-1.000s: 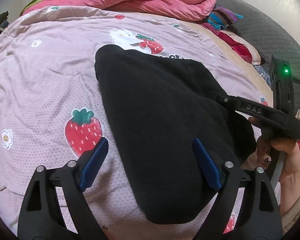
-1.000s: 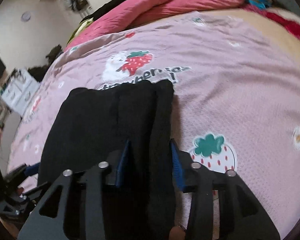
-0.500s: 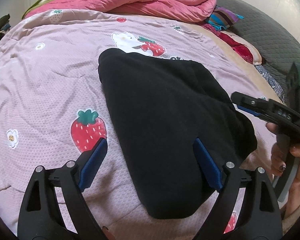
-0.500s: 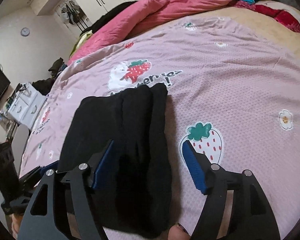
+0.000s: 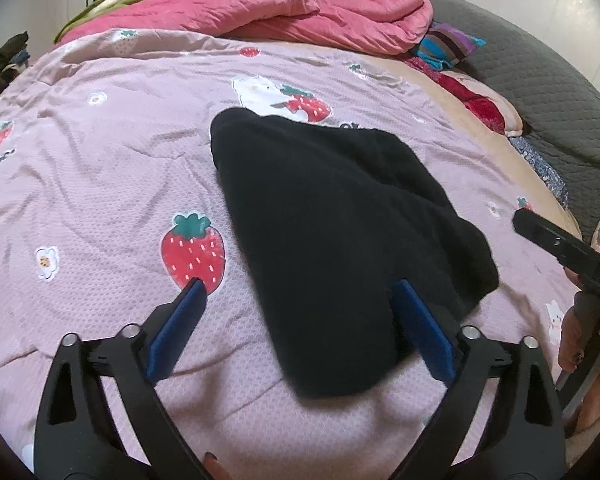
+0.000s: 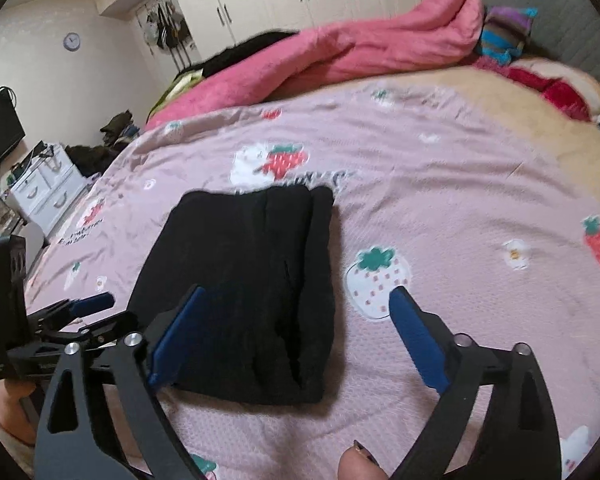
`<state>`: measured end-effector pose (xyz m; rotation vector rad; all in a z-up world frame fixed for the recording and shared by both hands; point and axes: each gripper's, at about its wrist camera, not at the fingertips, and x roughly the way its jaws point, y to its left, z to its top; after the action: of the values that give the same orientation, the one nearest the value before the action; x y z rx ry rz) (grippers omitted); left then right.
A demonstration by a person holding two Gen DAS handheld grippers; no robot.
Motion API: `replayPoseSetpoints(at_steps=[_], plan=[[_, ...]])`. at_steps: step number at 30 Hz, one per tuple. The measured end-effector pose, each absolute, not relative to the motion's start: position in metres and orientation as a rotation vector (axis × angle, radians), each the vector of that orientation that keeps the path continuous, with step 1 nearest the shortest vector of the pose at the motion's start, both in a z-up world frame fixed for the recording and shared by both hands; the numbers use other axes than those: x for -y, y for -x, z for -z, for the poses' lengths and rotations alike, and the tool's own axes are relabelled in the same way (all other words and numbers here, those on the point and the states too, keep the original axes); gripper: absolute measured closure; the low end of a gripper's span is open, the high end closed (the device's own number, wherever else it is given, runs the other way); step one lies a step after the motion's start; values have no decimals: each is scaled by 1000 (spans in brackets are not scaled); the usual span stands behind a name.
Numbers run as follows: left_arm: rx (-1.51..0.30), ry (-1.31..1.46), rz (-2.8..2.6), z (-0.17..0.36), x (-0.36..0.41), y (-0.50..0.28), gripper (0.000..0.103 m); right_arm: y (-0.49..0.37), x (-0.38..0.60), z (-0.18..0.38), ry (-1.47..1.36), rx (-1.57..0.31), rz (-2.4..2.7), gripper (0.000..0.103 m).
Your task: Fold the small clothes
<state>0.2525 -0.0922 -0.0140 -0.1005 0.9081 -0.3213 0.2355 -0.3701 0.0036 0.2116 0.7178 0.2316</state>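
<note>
Across the pink strawberry-print bedspread [image 5: 100, 184] we see the folded black fabric garment [image 5: 332, 232] lying flat in the middle. Our left gripper [image 5: 300, 300] hangs over its near edge, jaws just widened and clear of the cloth. Our right gripper [image 6: 296, 308] has likewise just spread apart, gripping nothing.

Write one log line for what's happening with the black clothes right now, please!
black garment: folded, flat on bedspread | left gripper: open, empty | right gripper: jaws just opened, empty
</note>
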Motion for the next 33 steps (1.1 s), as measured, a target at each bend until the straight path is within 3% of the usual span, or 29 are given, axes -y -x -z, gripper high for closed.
replayPoseSetpoints(at_steps=[16,33], plan=[[-729,106,267,-35,76,-172,9,-146,357,-19,-124,-550,-205,5],[-714,101,201,-9,48,-93,9,-78,328,-4,-155,-462,-160,4]])
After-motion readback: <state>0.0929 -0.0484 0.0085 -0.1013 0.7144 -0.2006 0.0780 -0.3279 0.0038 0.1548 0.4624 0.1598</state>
